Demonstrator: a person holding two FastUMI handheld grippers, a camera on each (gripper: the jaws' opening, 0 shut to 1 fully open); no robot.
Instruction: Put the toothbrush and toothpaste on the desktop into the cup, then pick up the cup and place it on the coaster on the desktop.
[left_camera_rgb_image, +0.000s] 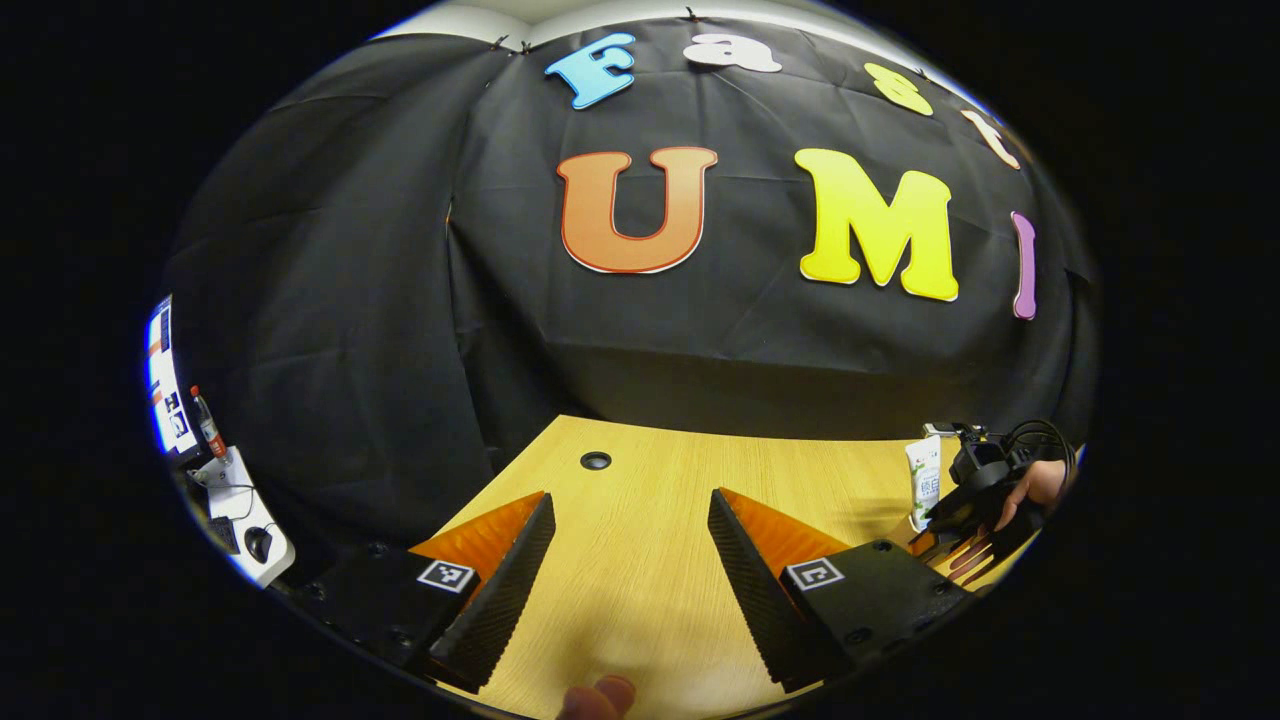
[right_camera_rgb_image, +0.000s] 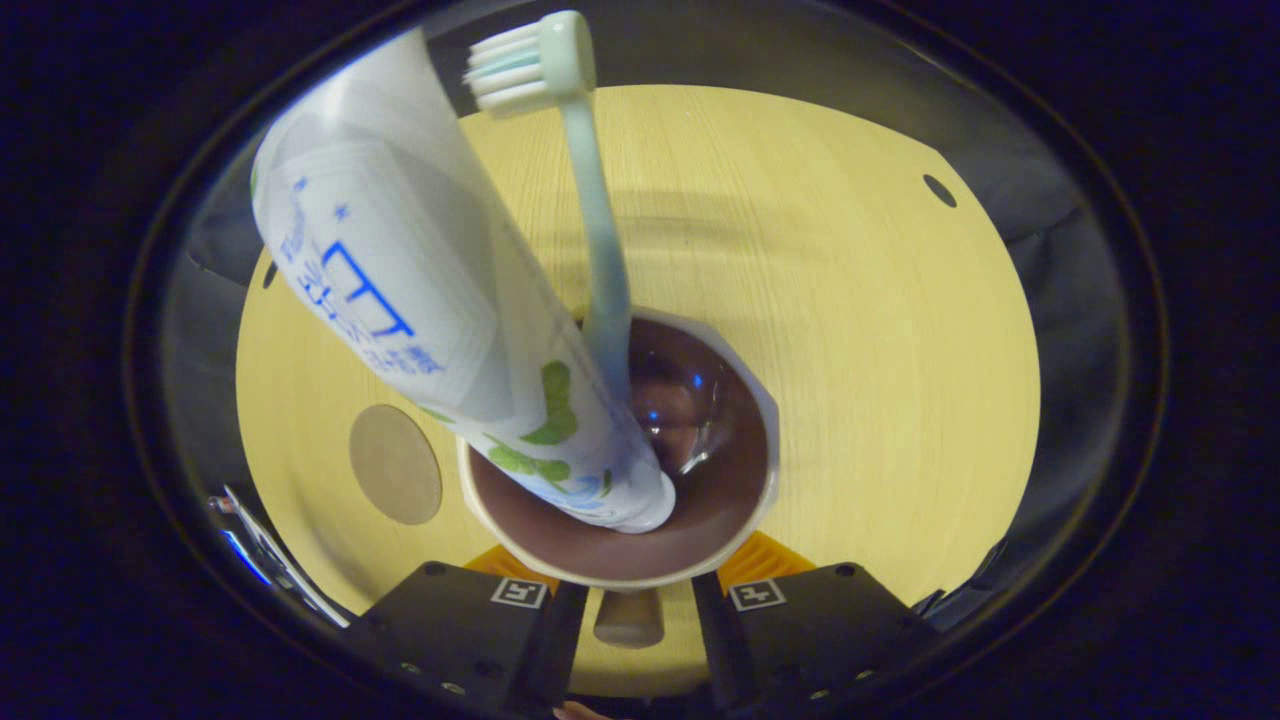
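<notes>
My right gripper (right_camera_rgb_image: 625, 620) looks straight down into the cup (right_camera_rgb_image: 620, 560); its fingers sit close together with the cup's handle between them, though I cannot tell whether both press on it; the toothpaste (right_camera_rgb_image: 430, 290) and the toothbrush (right_camera_rgb_image: 600, 250) both stand inside the cup, leaning out over its far rim; the coaster (right_camera_rgb_image: 395, 463) lies flat on the desk (right_camera_rgb_image: 850, 350) just left of the cup, apart from it; my left gripper (left_camera_rgb_image: 630, 570) hangs over bare desk with its fingers spread wide and nothing between them; from its view I see the right gripper far off to the right, a hand (left_camera_rgb_image: 1040, 485) on it, the toothpaste upright beside it.
</notes>
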